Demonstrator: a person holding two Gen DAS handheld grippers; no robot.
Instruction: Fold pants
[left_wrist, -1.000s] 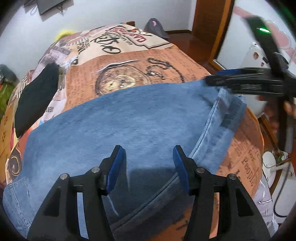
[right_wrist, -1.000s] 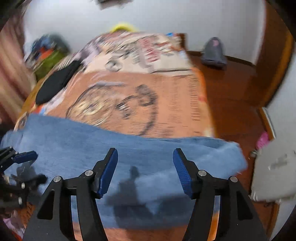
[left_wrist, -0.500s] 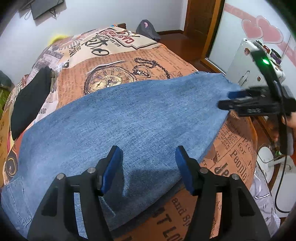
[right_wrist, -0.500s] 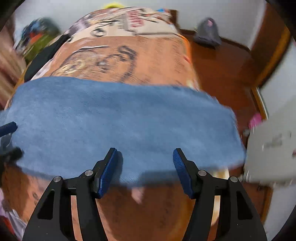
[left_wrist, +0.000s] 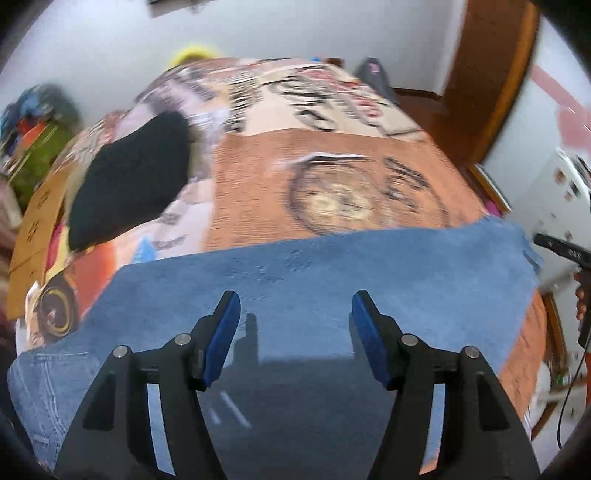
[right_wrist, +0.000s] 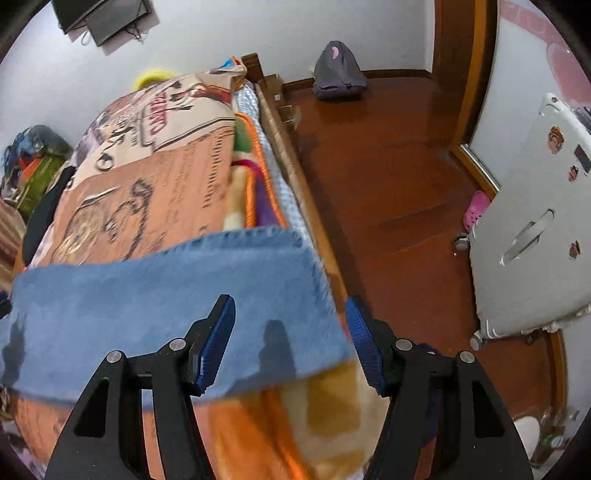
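- Blue denim pants (left_wrist: 314, 280), folded into a broad band, lie flat across the near end of the bed (left_wrist: 332, 173), on its orange newspaper-print cover.
- Left tool (left_wrist: 295, 325): blue-padded jaws apart, nothing between them, poised above the denim.
- Right tool (right_wrist: 290, 325): jaws apart and empty, above the band's end at the bed's edge.
- A black garment (left_wrist: 129, 177) lies farther up the bed.

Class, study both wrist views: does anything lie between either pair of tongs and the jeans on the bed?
Nothing visible does. Left tongs and right tongs hang open directly over the bare jeans.
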